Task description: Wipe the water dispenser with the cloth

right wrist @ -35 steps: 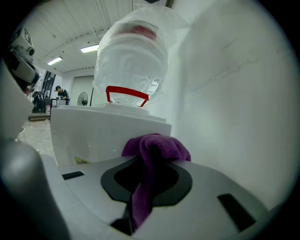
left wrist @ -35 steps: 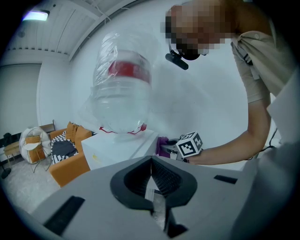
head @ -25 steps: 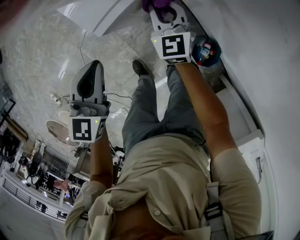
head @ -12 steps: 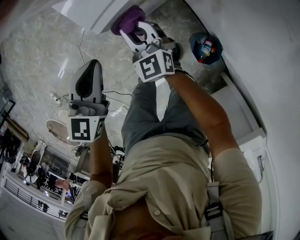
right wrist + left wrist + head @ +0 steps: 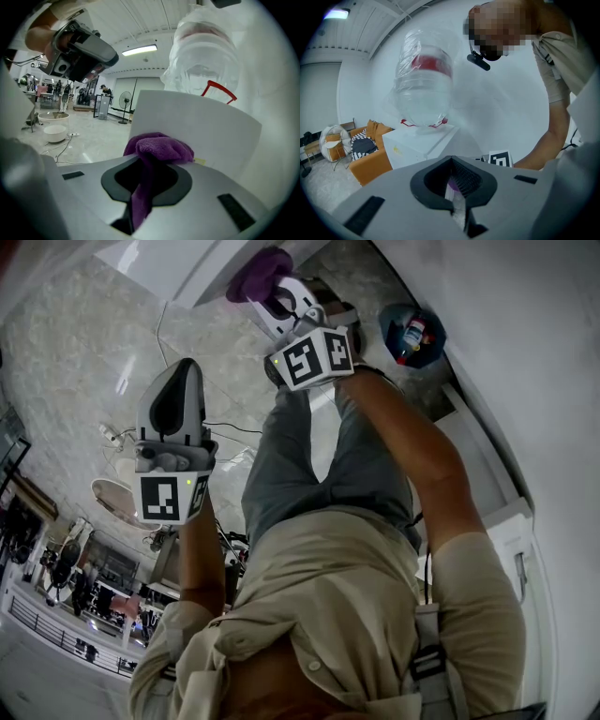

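Frankly, the weak spot is the grip itself: the right tongs (image 5: 145,174) are closed on only a thin tail of the purple cloth (image 5: 160,146), and most of it is bunched loose ahead of the tips. As I judge it, a firm drag along the dispenser (image 5: 197,129) could pull that tail free. It could also roll the wad aside, so that hard plastic rubs the white panel instead of fabric. The wad looks pressed against the lower edge of that panel, near a corner, so a snag there seems the likeliest cause. Seen from the head view, the right tongs (image 5: 279,302) reach up and away from the body, with the cloth (image 5: 255,274) at the dispenser's white edge (image 5: 178,261). The left tongs (image 5: 454,183) have their jaws drawn together with nothing gripped. They are held back from the work and merely aimed toward the dispenser (image 5: 423,146); in the head view the left tongs (image 5: 176,401) are well apart from the right. Higher up, the film-wrapped bottle (image 5: 206,51) sits on top of the dispenser. Leaning hard into the wipe might rock it, though I can't tell how firmly it is seated.
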Demonstrator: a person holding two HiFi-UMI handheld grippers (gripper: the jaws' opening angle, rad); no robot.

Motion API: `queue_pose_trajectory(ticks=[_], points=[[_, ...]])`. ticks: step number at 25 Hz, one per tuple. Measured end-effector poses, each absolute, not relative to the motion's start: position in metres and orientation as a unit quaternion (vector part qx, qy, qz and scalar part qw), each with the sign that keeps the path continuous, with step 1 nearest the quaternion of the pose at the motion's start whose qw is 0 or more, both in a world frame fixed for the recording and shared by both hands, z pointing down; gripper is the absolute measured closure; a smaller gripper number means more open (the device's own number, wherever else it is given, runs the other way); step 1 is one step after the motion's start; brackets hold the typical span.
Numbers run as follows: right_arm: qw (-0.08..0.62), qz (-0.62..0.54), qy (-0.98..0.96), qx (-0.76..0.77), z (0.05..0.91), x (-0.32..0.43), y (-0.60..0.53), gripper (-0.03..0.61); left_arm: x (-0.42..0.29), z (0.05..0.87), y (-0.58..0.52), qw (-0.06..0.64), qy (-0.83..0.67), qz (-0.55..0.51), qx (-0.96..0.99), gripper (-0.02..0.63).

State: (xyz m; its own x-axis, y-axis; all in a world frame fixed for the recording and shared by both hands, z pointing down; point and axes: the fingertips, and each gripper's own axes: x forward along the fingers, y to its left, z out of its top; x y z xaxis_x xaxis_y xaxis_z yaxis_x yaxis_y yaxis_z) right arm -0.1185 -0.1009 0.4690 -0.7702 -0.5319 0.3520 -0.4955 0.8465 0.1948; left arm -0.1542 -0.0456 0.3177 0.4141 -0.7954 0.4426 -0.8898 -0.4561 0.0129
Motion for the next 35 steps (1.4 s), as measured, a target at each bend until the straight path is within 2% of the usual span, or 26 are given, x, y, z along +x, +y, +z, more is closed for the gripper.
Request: queue_pose_trajectory(ticks=[10,17,24,35], points=[[0.235,-0.003,-0.895,0.379,0.524,-0.038,-0.180,0.528,-0.149,0.334,-0.050,0.125,-0.509,0.199,0.828,0.597],[0.230,0.039,-0.862,0.450,0.548,0.003,-0.222,0.528,-0.154,0.349,-0.051,0.123,-0.515,0.204,0.824,0.597],[0.220,0.055,-0.872,0.434,0.554,-0.019,-0.202,0.528,-0.151,0.353,-0.053,0.116,-0.516,0.200,0.825,0.597],[0.215,0.043,-0.925,0.309,0.565,-0.120,-0.105,0.528,-0.147,0.366,-0.044,0.112,-0.511,0.197,0.829,0.597]])
